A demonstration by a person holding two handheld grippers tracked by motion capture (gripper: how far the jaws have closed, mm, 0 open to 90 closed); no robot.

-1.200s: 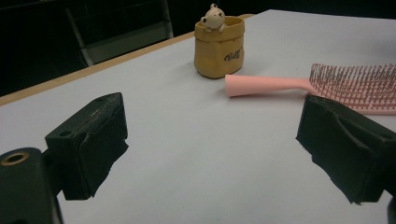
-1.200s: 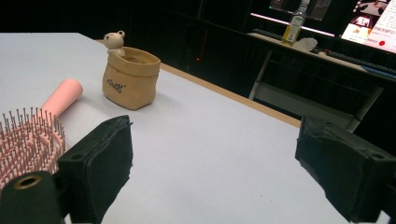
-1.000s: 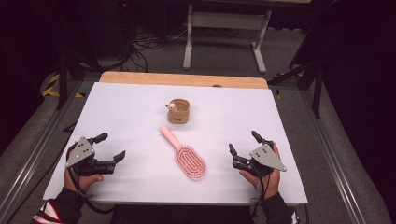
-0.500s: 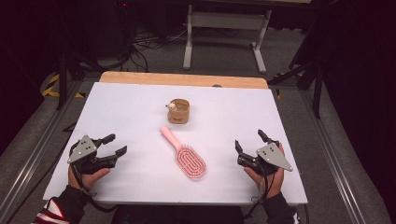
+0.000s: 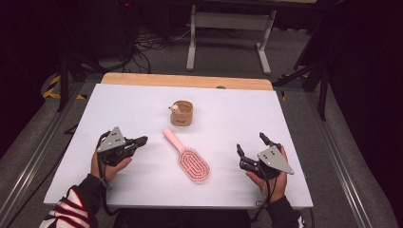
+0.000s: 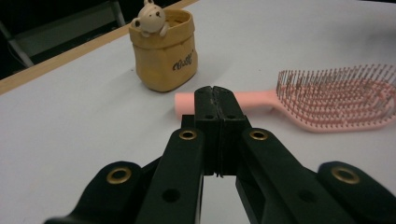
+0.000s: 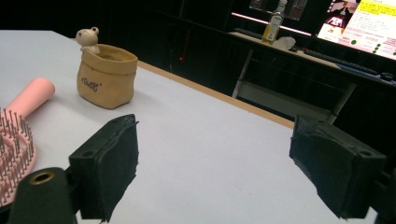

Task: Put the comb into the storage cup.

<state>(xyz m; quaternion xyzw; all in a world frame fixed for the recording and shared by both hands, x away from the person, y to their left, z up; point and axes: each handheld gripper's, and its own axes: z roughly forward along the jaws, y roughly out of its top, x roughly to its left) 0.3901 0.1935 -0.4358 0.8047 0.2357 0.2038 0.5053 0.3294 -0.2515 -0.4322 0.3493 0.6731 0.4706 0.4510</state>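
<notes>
A pink hairbrush (image 5: pixel 188 156) lies bristles-up in the middle of the white table (image 5: pixel 237 114), handle pointing up-left. Behind it stands a small tan pot (image 5: pixel 181 113) with a little bear figure on its rim. My left gripper (image 5: pixel 140 141) is shut and empty, hovering left of the brush handle. In the left gripper view the closed jaws point at the handle (image 6: pixel 187 99), with the pot (image 6: pixel 164 46) beyond. My right gripper (image 5: pixel 251 144) stands open and empty, right of the brush head. The right gripper view shows the pot (image 7: pixel 105 74) and brush (image 7: pixel 18 135) at left.
A wooden strip (image 5: pixel 185 80) borders the table's far edge. A metal stand (image 5: pixel 228 33) and cables sit on the floor beyond. Monitors and a bottle (image 7: pixel 272 25) show in the dark background of the right gripper view.
My left gripper has risen and moved right toward the brush handle, its jaws closing. My right gripper shifted slightly right and stayed open.
</notes>
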